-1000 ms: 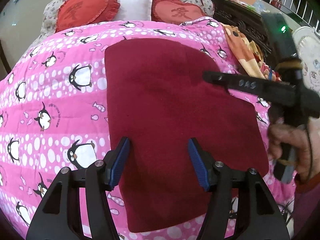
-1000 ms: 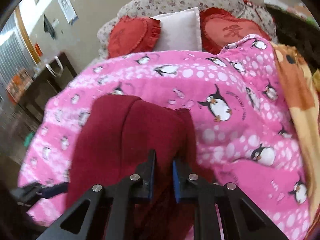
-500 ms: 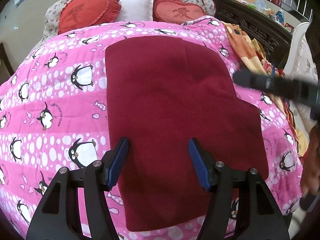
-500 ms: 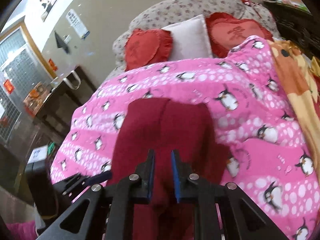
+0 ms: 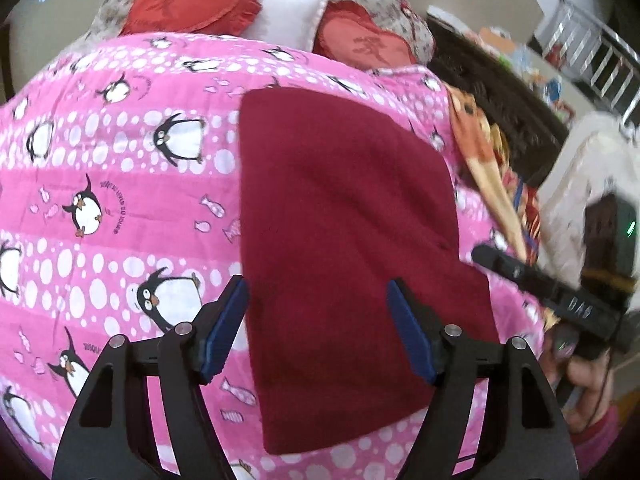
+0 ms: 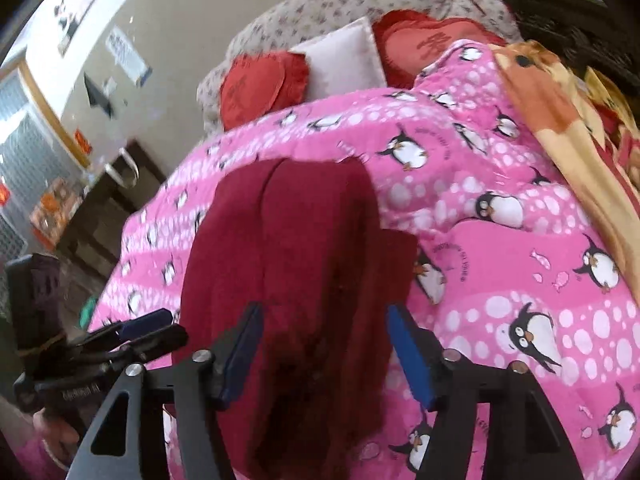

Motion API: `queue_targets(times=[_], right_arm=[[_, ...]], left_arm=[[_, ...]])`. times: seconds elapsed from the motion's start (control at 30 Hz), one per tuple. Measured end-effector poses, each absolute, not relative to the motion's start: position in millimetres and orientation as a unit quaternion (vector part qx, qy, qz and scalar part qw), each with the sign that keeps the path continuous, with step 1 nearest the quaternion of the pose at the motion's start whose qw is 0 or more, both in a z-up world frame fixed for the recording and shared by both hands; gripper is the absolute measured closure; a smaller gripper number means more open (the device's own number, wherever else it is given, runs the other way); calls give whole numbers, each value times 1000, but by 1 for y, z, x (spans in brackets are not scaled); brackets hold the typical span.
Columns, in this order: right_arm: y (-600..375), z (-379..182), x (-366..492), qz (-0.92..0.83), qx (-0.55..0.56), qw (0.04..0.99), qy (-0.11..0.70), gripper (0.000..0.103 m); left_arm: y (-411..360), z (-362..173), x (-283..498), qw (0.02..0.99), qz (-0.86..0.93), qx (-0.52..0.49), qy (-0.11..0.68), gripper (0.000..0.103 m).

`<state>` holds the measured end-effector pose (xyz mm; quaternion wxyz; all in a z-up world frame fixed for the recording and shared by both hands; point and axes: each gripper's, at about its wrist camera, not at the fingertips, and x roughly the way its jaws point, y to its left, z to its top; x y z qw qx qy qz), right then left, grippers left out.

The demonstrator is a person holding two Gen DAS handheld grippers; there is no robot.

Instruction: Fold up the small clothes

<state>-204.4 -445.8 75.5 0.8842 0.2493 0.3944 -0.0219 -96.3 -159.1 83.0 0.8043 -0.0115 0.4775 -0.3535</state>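
Red cloth: your dark red garment [image 5: 344, 248] lies flat on the pink penguin quilt [image 5: 100, 184], near the middle of the bed.
Fold so far: one side looks laid over the other (you can see a seam line running up it in the right wrist view), so I think at least one fold is done.
What is left: it is still a long shape, so you likely need to fold the near end up to the far end, then smooth it.
Left gripper [image 5: 318, 328]: its jaws are wide apart and have just been opening more. It hangs over the near left edge of the cloth, and nothing is pinched.
Right gripper [image 6: 322, 354]: its jaws have just been opening and now stand apart. The cloth lies below and between them, but the pads do not press it, so you have let go.
Far end of bed: two red heart cushions [image 5: 188, 0] and a white pillow [image 5: 288, 12], well away from the cloth.
Right side: an orange blanket [image 6: 552, 112] lies beside the quilt, not touching the cloth.
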Motion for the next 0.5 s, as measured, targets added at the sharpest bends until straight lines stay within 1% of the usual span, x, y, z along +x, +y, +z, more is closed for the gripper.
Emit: queue_targets(times=[0.03,0.1,0.2,0.27,0.33,0.4,0.43,0.47,0.5], right_arm=[[-450,69,-203,-16,263,878,400,38],[-459,57,-197,-4,299,869,395,30],[-469,41,-190,11,348,858,378,22],[-472,27,-180,29,378,843,382,20],[-469,23,-174,29,378,843,382,17],[-461,25,-167,35,362,847,387,15],[-456,26,-165,38,356,848,391,15],[-450,28,-163,34,343,852,394,18],[-447,30,-163,29,336,854,397,29]], left_arm=[[-157,80,-90,800,-356,-26,482,29],[-155,75,-82,794,-359,-41,489,26],[-159,57,-69,773,-365,-56,516,26],[-165,43,-64,753,-373,-66,538,22],[-168,34,-60,746,-374,-85,545,16],[-171,35,-61,751,-373,-89,537,16],[-173,36,-62,752,-374,-86,535,16],[-176,37,-64,751,-379,-81,534,20],[-179,40,-66,749,-385,-73,534,22]])
